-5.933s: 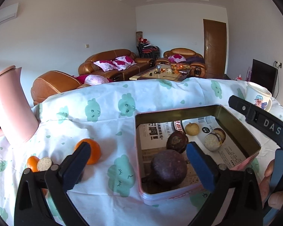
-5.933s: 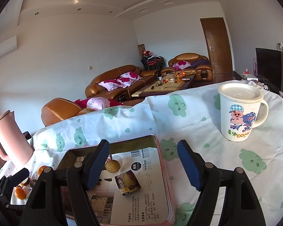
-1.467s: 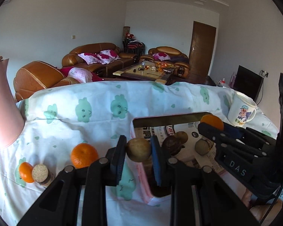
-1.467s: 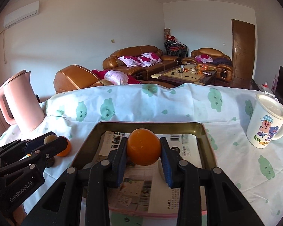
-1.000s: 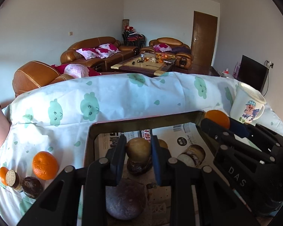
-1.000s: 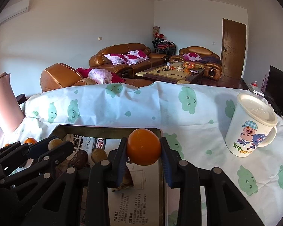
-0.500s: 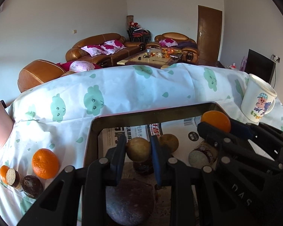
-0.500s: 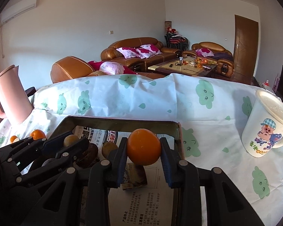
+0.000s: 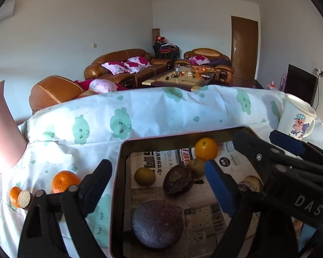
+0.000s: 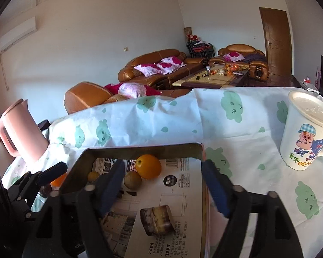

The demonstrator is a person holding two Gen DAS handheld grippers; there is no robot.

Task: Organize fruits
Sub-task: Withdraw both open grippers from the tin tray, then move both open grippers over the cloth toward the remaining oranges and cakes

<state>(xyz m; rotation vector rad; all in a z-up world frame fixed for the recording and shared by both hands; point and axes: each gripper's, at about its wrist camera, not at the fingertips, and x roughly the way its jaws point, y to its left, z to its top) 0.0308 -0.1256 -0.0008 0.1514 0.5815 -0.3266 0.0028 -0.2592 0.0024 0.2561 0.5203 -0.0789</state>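
Note:
A metal tin (image 9: 127, 144) (image 10: 140, 147) lined with newspaper sits on the cloud-print tablecloth. In it lie an orange (image 9: 205, 148) (image 10: 148, 166), a small brown fruit (image 9: 144, 176), a second brown fruit (image 10: 132, 180), two dark purple fruits (image 9: 178, 182) (image 9: 158, 223) and a cut fruit half (image 10: 156, 218). My left gripper (image 9: 159, 182) is open and empty over the tin's left side. My right gripper (image 10: 163, 186) is open and empty over the tin. An orange (image 9: 64, 181), a smaller orange (image 9: 14, 194) and a cut fruit piece (image 9: 23, 198) lie on the cloth left of the tin.
A pink jug (image 9: 2, 126) (image 10: 21, 133) stands at the table's left. A lidded white cartoon mug (image 10: 305, 131) (image 9: 297, 116) stands at the right. Sofas and a coffee table are beyond the table's far edge.
Both grippers have opened. The left one let go of the small brown fruit and the right one let go of the orange; both fruits now lie in the tin.

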